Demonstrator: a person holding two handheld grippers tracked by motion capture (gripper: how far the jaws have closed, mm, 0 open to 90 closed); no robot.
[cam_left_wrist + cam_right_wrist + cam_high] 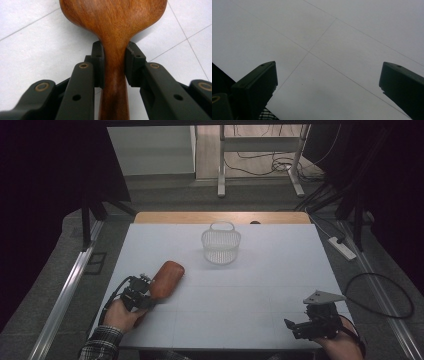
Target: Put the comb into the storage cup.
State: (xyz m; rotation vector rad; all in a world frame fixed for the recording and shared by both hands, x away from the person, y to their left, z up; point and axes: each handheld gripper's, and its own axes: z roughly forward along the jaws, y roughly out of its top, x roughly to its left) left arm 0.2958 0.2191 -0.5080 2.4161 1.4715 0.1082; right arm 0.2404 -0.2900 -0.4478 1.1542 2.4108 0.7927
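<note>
The left claw (114, 58) is clenched on the neck of a wooden spoon (113, 22): in the left gripper view its two black pads press against either side of the narrow handle just below the point where the wood swells into the broad bowl, and the handle runs back between the jaws toward the camera. From the high view the left claw (145, 292) sits near the front left of the white surface (250, 285), held by the person's left hand (120, 314), which comes out of a plaid sleeve (100, 342); the reddish-brown spoon (166, 278) slants away from it, up and to the right, its bowl lying low over the surface, though whether it touches there cannot be told. The right claw (328, 85) is released, its jaws standing well apart with nothing between them but the bare surface (332, 37) crossed by faint seam lines. In the high view that right claw (295, 326) rests near the front right corner, the grey three-cornered plate on top of it, well apart from the spoon. Farther back, around the middle of the surface, stands a small white mesh basket (221, 245) with a looped handle, upright and apart from both claws and the spoon.
</note>
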